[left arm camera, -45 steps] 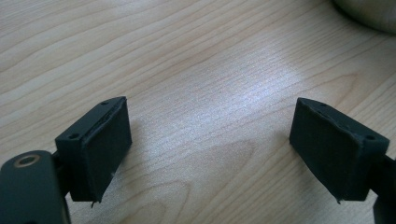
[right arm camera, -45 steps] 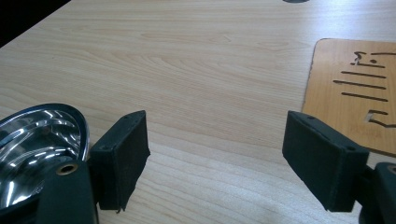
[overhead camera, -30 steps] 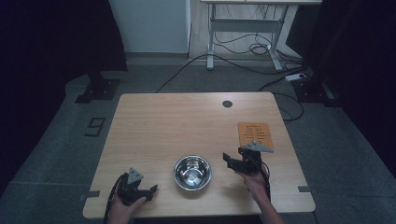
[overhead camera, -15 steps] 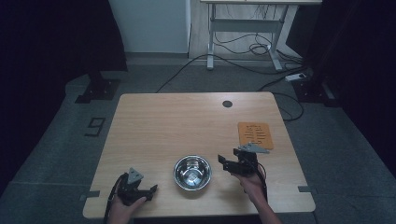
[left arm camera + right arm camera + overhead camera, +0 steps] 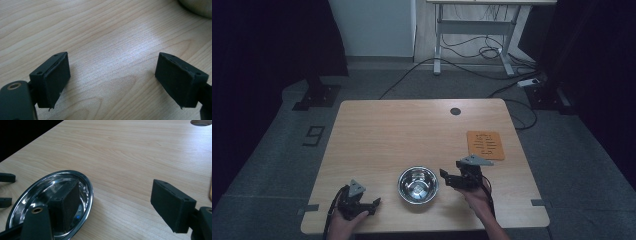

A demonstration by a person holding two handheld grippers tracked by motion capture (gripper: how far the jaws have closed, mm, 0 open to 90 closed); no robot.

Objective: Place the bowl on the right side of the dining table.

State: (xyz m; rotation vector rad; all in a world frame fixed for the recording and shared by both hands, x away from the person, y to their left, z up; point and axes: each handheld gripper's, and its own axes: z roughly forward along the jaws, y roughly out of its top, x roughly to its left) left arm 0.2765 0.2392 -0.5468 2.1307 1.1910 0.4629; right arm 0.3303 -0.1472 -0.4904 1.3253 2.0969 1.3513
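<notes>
A shiny steel bowl (image 5: 418, 184) stands empty near the table's front edge, between my two grippers. My right gripper (image 5: 447, 179) is just right of it and open. In the right gripper view (image 5: 117, 197) one black jaw hangs over the bowl (image 5: 30, 200) at its rim and the other over bare wood. My left gripper (image 5: 373, 204) rests low at the front left, open, pointing towards the bowl. Its jaws (image 5: 113, 67) frame bare wood, and the bowl's edge (image 5: 197, 6) shows at the top right.
An orange card (image 5: 485, 145) lies flat behind the right gripper. A round cable hole (image 5: 455, 111) sits near the wooden table's (image 5: 412, 135) far edge. Beyond the table are a desk frame and floor cables.
My right gripper has slid a little left and nearer, closing on the bowl's right rim. The left gripper and the bowl have stayed put.
</notes>
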